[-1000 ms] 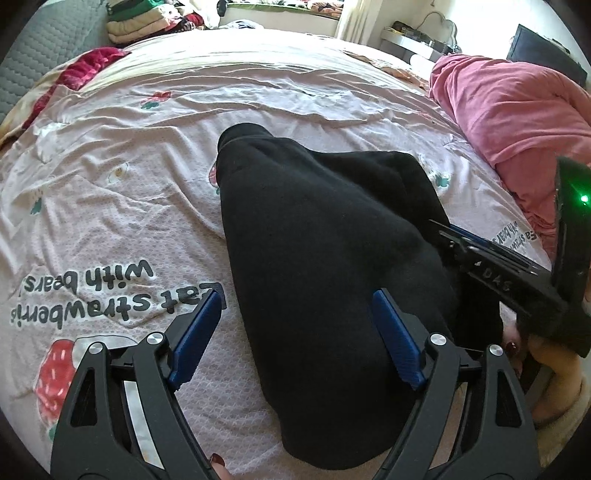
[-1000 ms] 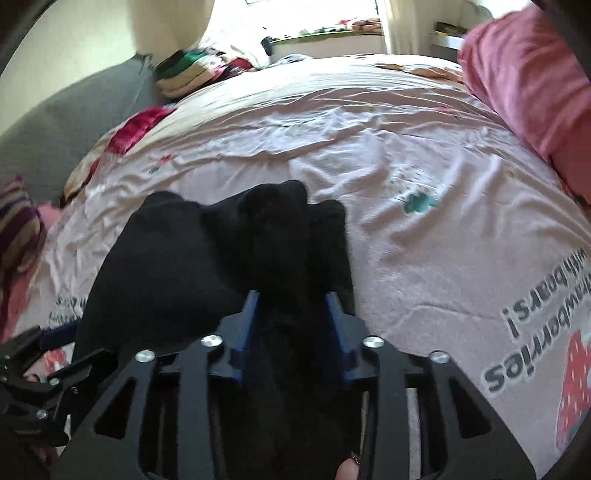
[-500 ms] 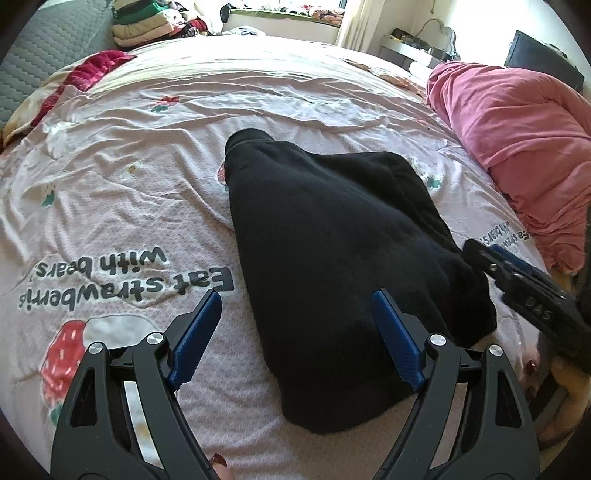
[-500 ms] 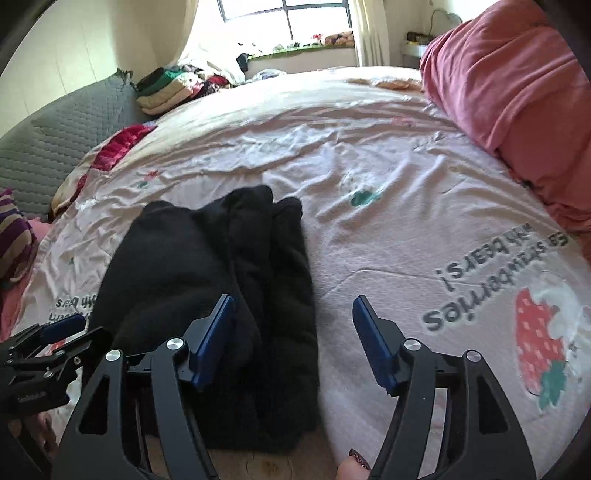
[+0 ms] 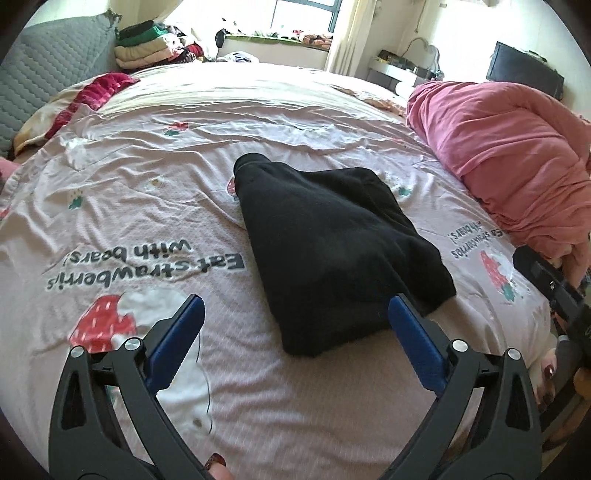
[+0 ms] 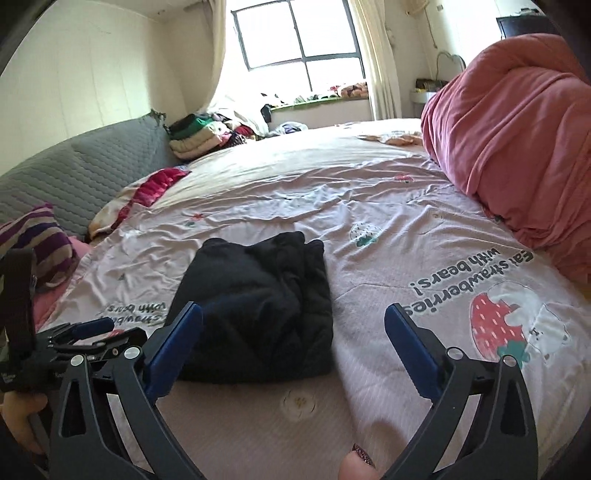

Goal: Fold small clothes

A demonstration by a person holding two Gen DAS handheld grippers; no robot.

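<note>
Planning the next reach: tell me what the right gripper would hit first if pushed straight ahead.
Probably the pink bedsheet: the right gripper, its fingers opening and empty, aims just right of the folded black garment. Depth is unclear, so it might graze the garment's edge.

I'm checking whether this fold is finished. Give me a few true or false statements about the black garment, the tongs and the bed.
1. The black garment lies folded on the pink printed bedsheet. True.
2. The right tongs are clamped on the garment. False: their jaws are opening, with nothing pinched between them; the garment lies beyond the tips.
3. The left tongs hold nothing. True: they too are opening, clear of the cloth.
4. A green blanket is heaped on the right side of the bed. False: the heaped blanket is pink.
5. Folded clothes are stacked at the far end, near the window. True.
</note>
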